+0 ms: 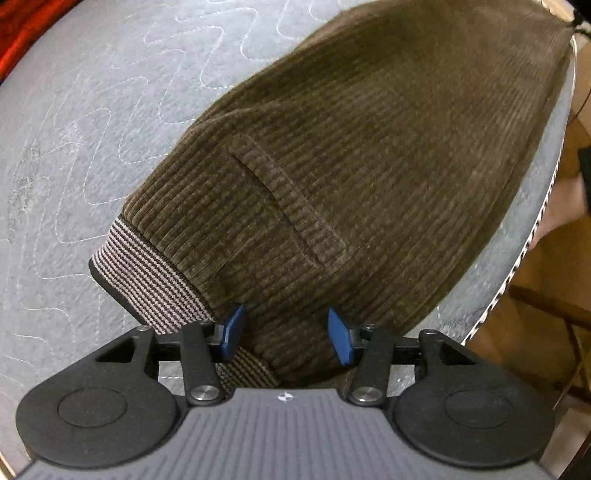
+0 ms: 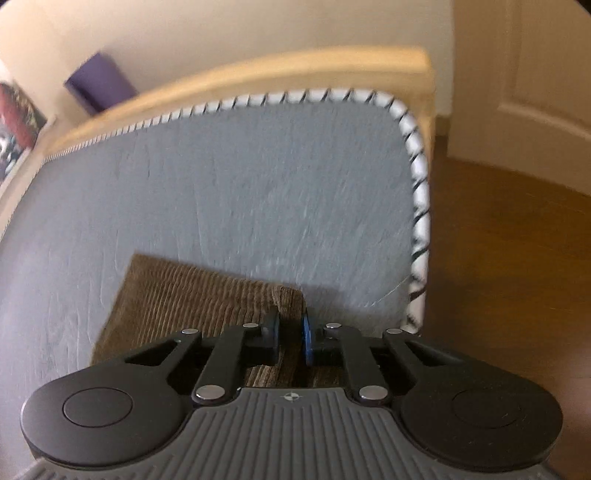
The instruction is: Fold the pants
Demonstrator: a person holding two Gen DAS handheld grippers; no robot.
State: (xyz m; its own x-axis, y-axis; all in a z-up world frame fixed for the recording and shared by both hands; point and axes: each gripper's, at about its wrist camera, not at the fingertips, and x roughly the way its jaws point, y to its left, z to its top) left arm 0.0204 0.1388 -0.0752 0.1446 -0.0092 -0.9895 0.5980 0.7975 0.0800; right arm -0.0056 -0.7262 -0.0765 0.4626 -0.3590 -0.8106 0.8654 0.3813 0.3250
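Note:
Olive-brown corduroy pants [image 1: 354, 155] lie flat on a grey quilted mattress [image 1: 81, 155], with a striped waistband [image 1: 147, 273] at the lower left and a welt pocket facing up. My left gripper [image 1: 286, 336] points down over the waist end. Its blue pads [image 1: 232, 330] stand apart on either side of the cloth without pinching it. In the right wrist view, the right gripper [image 2: 291, 334] is shut on a raised corner of the pants [image 2: 177, 295], and corduroy shows between its pads. The rest of the garment is hidden there.
The mattress edge with white and black piping [image 2: 419, 206] runs close on the right, with wooden floor [image 2: 509, 258] beyond it. A pale wooden bed frame [image 2: 258, 74] borders the far side. Red cloth [image 1: 26, 26] lies at the top left corner.

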